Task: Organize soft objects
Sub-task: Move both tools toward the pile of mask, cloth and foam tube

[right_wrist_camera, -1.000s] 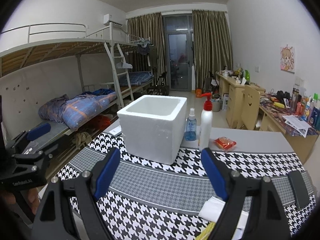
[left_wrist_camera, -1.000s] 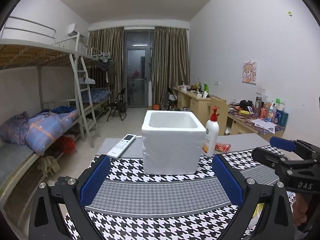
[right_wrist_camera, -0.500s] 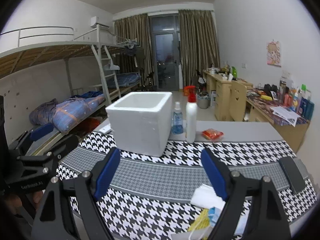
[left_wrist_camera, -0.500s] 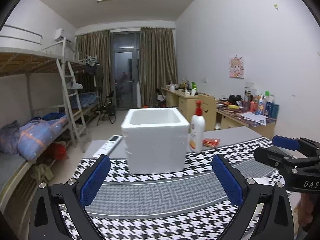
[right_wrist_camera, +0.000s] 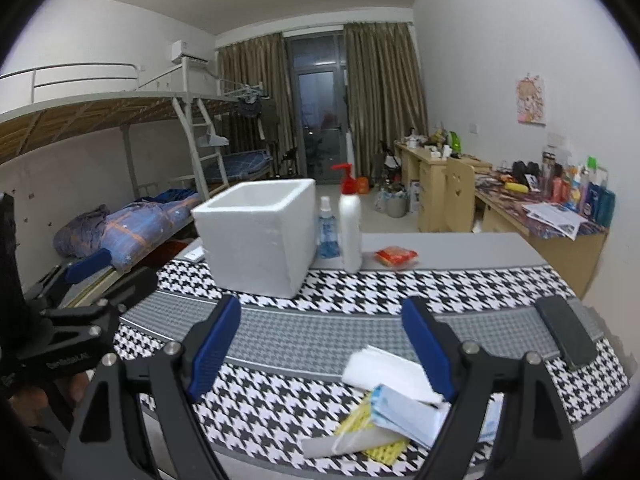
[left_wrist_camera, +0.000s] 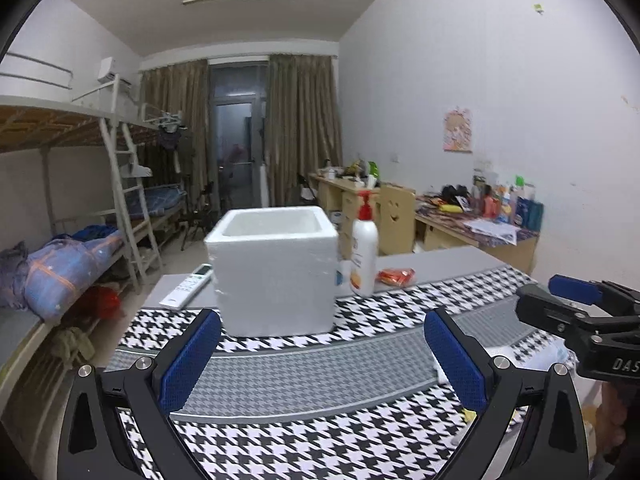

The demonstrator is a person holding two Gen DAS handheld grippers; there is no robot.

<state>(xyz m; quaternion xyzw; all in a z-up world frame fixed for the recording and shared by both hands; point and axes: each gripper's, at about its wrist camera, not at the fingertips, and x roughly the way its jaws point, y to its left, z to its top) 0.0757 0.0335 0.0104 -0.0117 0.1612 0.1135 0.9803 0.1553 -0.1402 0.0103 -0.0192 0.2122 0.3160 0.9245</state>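
Approach step. Your right gripper [right_wrist_camera: 320, 350] and left gripper [left_wrist_camera: 322, 356] both hang spread and empty. The soft pile [right_wrist_camera: 394, 408] lies at the table's [right_wrist_camera: 460, 250] near edge; the foam box [right_wrist_camera: 256, 236] stands mid-table. Next, probably: lower onto the pile and pinch.

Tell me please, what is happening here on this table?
A person holds a gripper in each hand over a table with a houndstooth cloth. The left gripper and the right gripper are both open and hold nothing. A pile of soft things, white tissues and a face mask, lies just below the right gripper. An open white foam box stands further back, beside a pump bottle. Nothing is picked up yet.
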